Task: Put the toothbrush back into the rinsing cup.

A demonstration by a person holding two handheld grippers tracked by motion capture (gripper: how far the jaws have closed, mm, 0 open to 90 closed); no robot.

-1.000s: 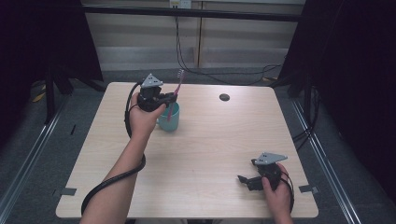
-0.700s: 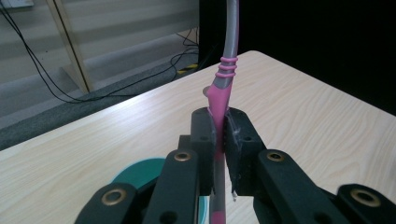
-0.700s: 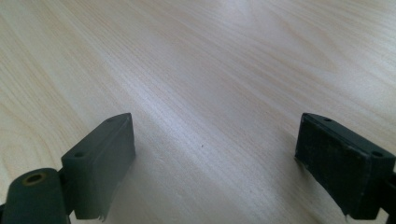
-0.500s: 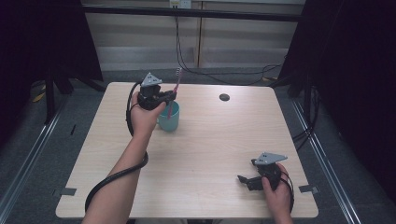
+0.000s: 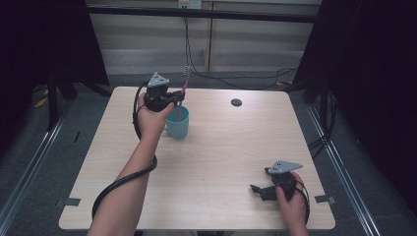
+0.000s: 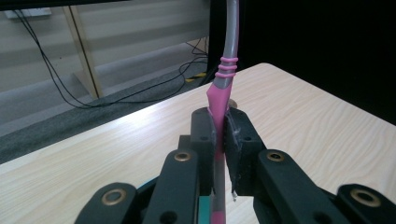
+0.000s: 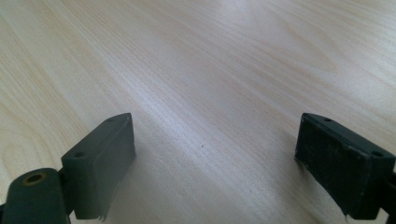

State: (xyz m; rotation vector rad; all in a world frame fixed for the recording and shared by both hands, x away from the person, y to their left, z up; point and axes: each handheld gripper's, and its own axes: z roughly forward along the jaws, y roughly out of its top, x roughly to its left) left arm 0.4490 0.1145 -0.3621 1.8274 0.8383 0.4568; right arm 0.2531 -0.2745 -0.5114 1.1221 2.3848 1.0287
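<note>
The left tool (image 5: 173,100) is up at the far left part of the worktop (image 5: 211,162), right over the teal cup (image 5: 178,124). Its jaws are pinched tight on a pink and grey toothbrush (image 5: 183,93), gripping the pink handle partway down. In the left gripper view the two black pads press on the toothbrush (image 6: 220,100) from either side, and the grey neck rises above them. The toothbrush stands nearly upright, tilted a little, with its bristled head up above the tool and its lower end down inside the cup. The cup itself stands upright on the worktop, just beside the person's left hand (image 5: 150,118).

Further right of the cup, near the far edge, a small dark round disc (image 5: 236,102) lies on the wood.

Well away from the cup, at the near right corner, the right tool (image 5: 259,189) rests low on the worktop. Its jaws are spread wide with nothing between them, only bare wood, as the right gripper view shows (image 7: 215,163).
</note>
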